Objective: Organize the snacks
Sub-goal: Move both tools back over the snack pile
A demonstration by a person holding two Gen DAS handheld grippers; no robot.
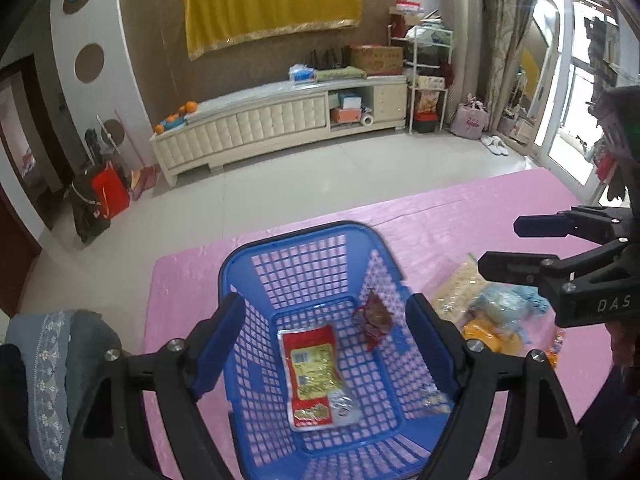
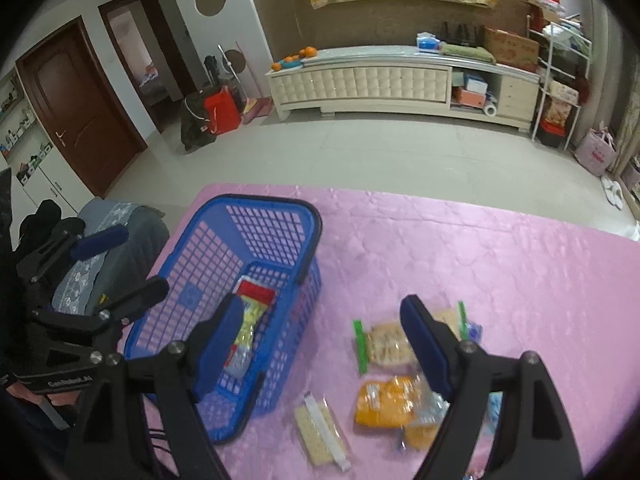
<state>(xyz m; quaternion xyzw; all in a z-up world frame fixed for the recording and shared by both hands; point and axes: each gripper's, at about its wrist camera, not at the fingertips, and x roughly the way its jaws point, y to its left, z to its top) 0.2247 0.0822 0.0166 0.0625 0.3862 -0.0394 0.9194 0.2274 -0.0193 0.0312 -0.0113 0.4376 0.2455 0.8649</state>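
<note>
Spread wide and empty, left gripper [image 1: 326,344] hangs over blue basket [image 1: 240,264]; right gripper [image 2: 316,344], also parted, nears crowded snack packets [image 2: 390,400] at its five o'clock, risking a double grab.

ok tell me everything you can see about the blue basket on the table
The blue basket looks like moulded plastic, with lattice walls and floor and a solid, rounded rim. It stands upright on the pink tablecloth, near the table's left edge. Inside, a red and yellow snack packet lies flat on the floor and a small dark red packet leans against the right wall. The left hand-held gripper hovers open above it; contact cannot be told. More snack packets lie on the cloth to its right.
</note>
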